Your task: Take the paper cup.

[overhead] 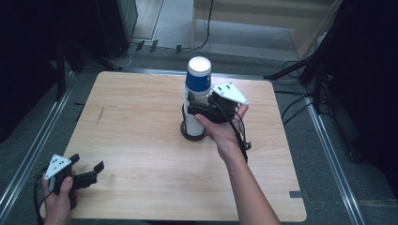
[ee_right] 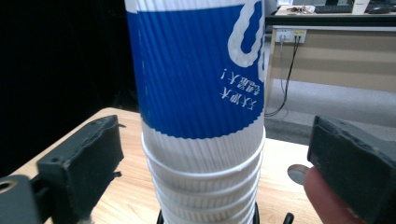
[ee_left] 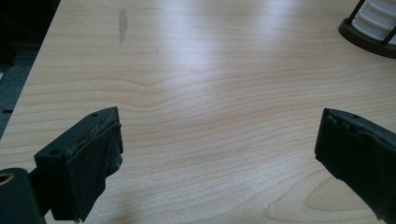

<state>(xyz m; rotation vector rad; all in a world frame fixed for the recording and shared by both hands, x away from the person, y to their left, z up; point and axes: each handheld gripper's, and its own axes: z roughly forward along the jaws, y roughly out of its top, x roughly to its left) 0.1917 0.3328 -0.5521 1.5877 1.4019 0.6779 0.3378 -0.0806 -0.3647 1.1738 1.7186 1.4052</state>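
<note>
Work in hand: the right claw is at a stack of paper cups near the middle of the wooden table.
Right claw, state: released. Its jaws stand wide, one on each side of the stack, and gaps show between both pads and the cup walls in the right gripper view.
Right claw, pose: held level by the right hand, pointing at the stack from the stack's right in the high view, with its grey plate on top.
Stack of cups, place: between the right claw's jaws, touching neither, upright, directly ahead of the claw's camera.
Top cup: blue ribbed band with white printed characters, seated upside down over the white ribbed cups nested below it; it rises above the level of the jaws.
Holder: a dark round base with thin upright bars that keeps the stack; it sits under the right claw, below the jaws.
Left claw, state: released, jaws far apart with bare table between them.
Left claw, place: near the front left corner of the table, held in the left hand, well apart from the stack.
Stack seen from the left claw: the holder's base and lowest white cups lie far ahead and to the right of its jaws.
Table mark: a faint grey streak, far ahead and slightly left of the left claw.
</note>
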